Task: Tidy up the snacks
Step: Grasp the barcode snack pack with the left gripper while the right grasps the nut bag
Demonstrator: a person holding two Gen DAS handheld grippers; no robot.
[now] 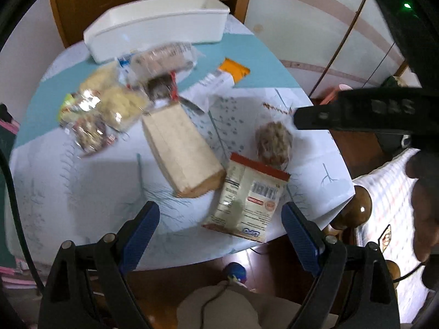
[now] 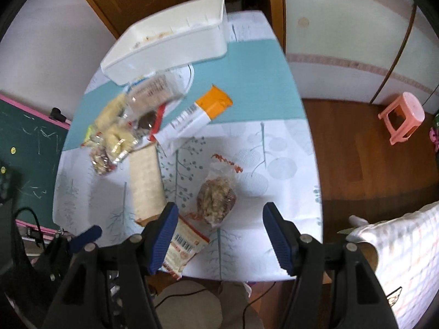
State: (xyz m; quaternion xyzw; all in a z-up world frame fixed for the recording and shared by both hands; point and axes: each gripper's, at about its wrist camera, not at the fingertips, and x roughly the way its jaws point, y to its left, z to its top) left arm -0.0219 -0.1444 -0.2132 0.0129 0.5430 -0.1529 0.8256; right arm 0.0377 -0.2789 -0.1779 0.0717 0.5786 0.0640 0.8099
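Snacks lie scattered on a round table (image 1: 90,181) with a patterned cloth. A long tan cracker pack (image 1: 181,148) lies in the middle, a cream pouch with a red top (image 1: 247,200) at the near edge, and a clear bag of brown clusters (image 1: 274,142) beside it. Clear cookie bags (image 1: 104,109) pile at the left, an orange-and-white box (image 2: 200,112) further back. A white bin (image 1: 156,24) stands at the far edge. My left gripper (image 1: 219,219) hovers open above the pouch. My right gripper (image 2: 219,227) hovers open over the clusters bag (image 2: 216,200), holding nothing.
A green chalkboard (image 2: 30,148) leans at the left of the table. A pink stool (image 2: 402,116) stands on the wooden floor to the right. A chair with round wooden knobs (image 1: 356,208) and a checked cloth (image 2: 397,260) sits at the near right. A person's lap shows below.
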